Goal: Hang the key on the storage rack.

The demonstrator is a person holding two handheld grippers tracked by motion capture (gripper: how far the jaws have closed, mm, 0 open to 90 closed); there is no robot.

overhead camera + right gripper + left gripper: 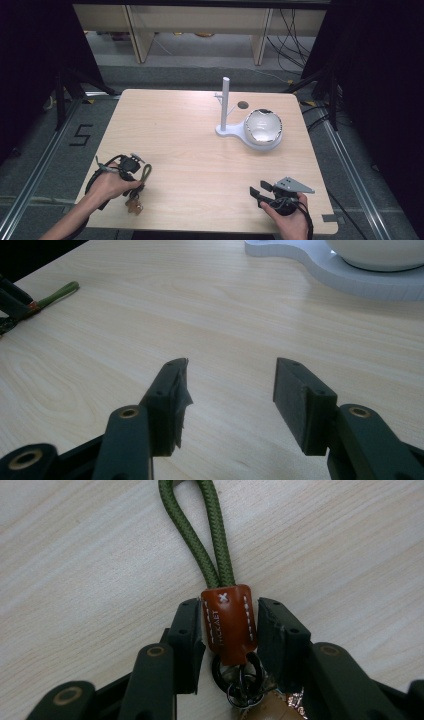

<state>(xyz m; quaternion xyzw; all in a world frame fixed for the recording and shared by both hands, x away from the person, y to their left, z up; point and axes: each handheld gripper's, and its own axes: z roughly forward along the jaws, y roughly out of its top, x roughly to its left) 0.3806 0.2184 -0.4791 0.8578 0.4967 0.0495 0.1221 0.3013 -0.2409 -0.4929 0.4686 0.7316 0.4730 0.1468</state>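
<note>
Left tongs (pixel 231 630): jaws narrow around the brown leather tab (pixel 229 625) of a keychain; left pad seems to touch the tab, slim gap at the right pad, so no firm grip yet. Green cord loop (pixel 200 535) runs from the tab toward 12 in the left gripper view; metal rings (pixel 245 680) sit behind it at 6. Keychain lies flat on the tabletop (pixel 190 150), near its 7 o'clock corner in the high view. Right tongs (pixel 227 400): jaws wide, nothing between them, low over the tabletop near the 5 o'clock corner. White stand (pixel 226 107) with a white bowl (pixel 263 127) on its base sits toward 1, well apart from both
</note>
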